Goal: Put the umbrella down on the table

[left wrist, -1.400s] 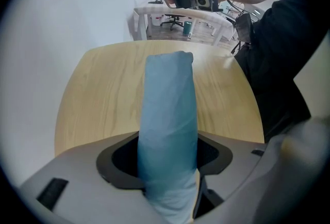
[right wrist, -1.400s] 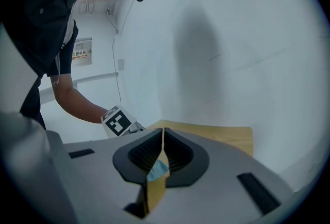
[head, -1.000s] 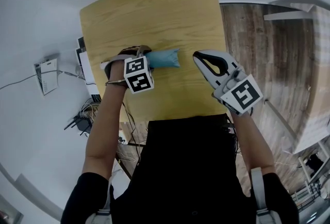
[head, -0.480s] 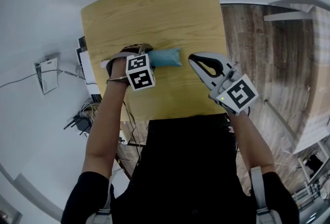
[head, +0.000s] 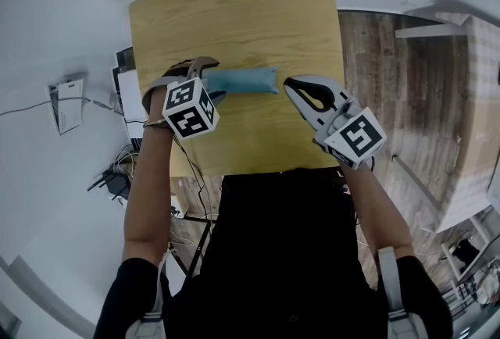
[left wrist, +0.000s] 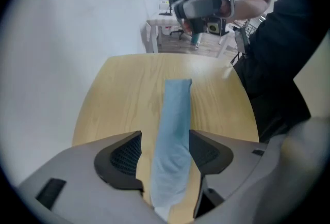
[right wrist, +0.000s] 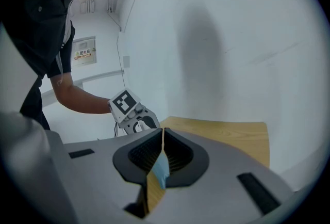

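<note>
Though the folded pale-blue fabric umbrella [left wrist: 176,109] lies flat, my left gripper [left wrist: 164,152] straddles it, jaws apart.
Right gripper [right wrist: 162,153] closed, empty; a skewed pull-back could snag the seemingly loose fabric.

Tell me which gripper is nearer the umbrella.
Left. The left gripper straddles one end of the umbrella, jaws open. The right gripper, shut, sits off its other end, apart.

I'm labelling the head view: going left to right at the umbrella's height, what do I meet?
left hand-held gripper → blue umbrella → right hand-held gripper → wooden floor
</note>
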